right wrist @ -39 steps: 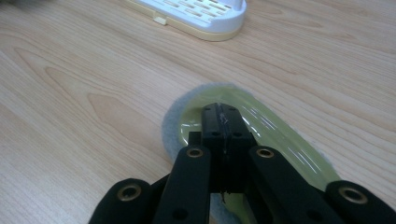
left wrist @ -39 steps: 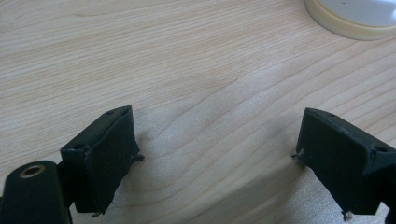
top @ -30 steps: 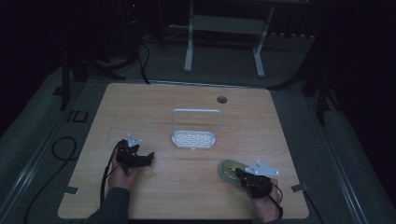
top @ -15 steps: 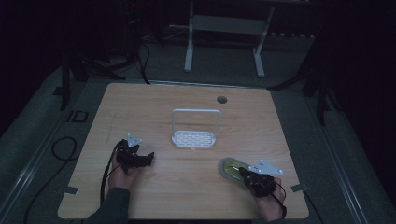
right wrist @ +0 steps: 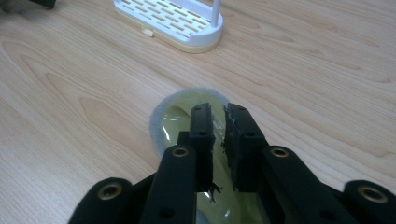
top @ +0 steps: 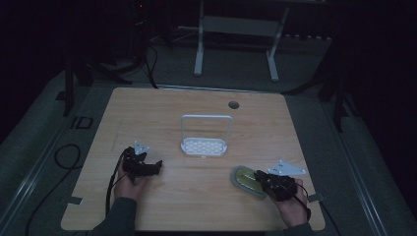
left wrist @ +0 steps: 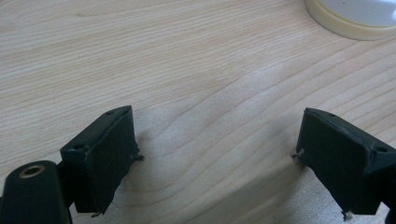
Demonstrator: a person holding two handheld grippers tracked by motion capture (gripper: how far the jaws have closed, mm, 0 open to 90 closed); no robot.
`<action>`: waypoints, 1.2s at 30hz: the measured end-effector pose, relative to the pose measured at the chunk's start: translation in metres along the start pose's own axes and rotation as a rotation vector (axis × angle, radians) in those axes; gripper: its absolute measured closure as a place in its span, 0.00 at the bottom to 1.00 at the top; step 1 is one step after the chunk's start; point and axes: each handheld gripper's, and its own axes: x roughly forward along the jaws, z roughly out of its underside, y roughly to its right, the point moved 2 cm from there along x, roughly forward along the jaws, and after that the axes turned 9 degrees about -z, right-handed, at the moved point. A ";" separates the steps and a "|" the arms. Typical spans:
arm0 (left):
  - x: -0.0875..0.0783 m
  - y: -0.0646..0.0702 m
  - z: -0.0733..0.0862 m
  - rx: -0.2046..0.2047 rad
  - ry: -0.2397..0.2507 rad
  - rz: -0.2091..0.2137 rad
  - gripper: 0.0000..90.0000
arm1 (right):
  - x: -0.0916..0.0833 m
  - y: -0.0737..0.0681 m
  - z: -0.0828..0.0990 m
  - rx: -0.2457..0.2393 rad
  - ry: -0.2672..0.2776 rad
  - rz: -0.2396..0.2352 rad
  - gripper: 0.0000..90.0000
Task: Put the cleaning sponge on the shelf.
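Dim room, dark floor, pale wood worktop point(top: 196, 105); contents listed from left to right, placed by the white slotted rack point(top: 204, 146) at the worktop's middle.

1. Left tool point(top: 156, 166): to the near left of the rack, well apart from it, rested low on the wood. Jaws spread wide, nothing between them but bare grain; released.

2. White slotted rack: flat perforated base with an upright hoop handle, standing alone, untouched.

3. Yellow-green oval pad point(top: 243, 178): to the near right of the rack, lying flat on the wood, glossy on top with a grey fuzzy border.

4. Right tool point(top: 258, 177): directly over the pad, pointed toward the rack. Its jaws have just been opening and are parted by a narrow gap; nothing is seen clamped between them, the pad lying beneath.

Step in hand, as judged: the pad is being addressed by the right tool, with no firm hold on it. A next move would call for a wider opening and an edge of the pad taken before any lift.

Writing: a floor mark left of the worktop, seemingly "ID" point(top: 81, 122); no brand legible.
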 end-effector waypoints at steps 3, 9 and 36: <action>0.000 0.000 0.000 0.000 0.000 0.000 0.13 | -0.001 0.004 -0.003 -0.006 -0.017 -0.002 0.86; 0.000 0.000 0.000 0.000 0.000 0.000 0.13 | -0.002 0.010 -0.010 -0.030 -0.063 -0.012 0.77; 0.000 0.000 0.000 0.000 0.000 0.000 0.13 | 0.009 0.024 -0.036 -0.153 -0.277 -0.109 0.62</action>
